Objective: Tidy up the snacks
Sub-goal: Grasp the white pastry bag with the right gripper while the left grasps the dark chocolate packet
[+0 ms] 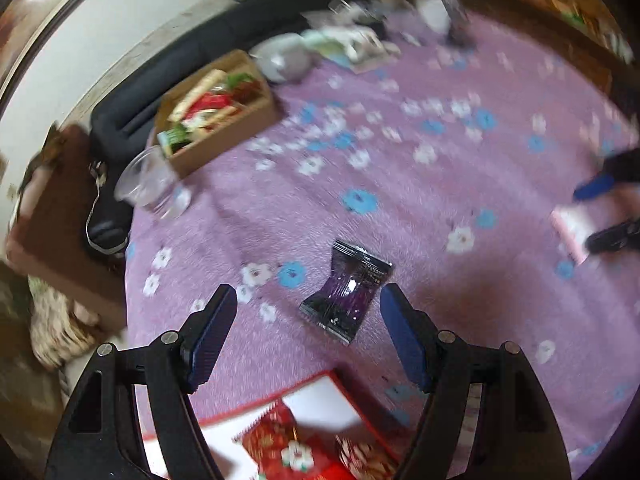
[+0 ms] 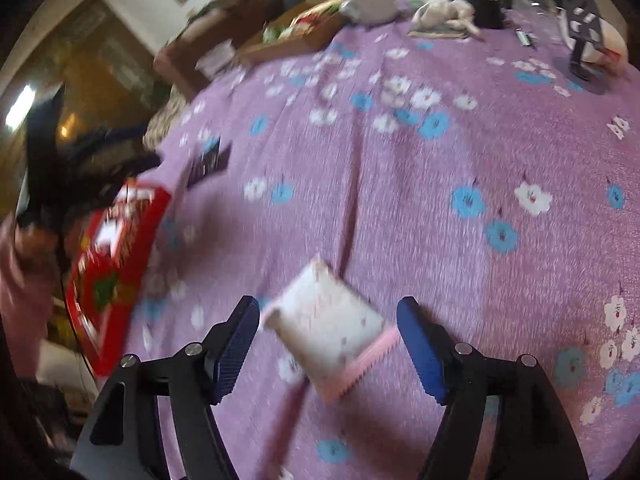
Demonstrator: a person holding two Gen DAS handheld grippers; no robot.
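Two tools work over a table covered in a fuzzy lilac cloth printed with blue and white flowers. The left tool stands wide, its ribbed blue pads well apart, with nothing between them; one dark purple snack packet, glossy foil pinched at the waist like a bow tie, lies flat on the cloth just ahead, between the lines of the two fingers but touching neither. The right tool also stands wide. One white snack pouch with a pink serrated seal edge sits between its pads, tilted, and motion blur hides whether it rests on the cloth or is in the air; neither pad presses it.

One red tray with a white floor lies below the left tool at the near edge, holding red patterned packets, their count unclear through blur. One brown cardboard box stands at the far left edge, crowded with red, green and cream wrappers. One clear plastic cup lies tipped just beside it. One grey rounded bowl-like thing sits farther back.
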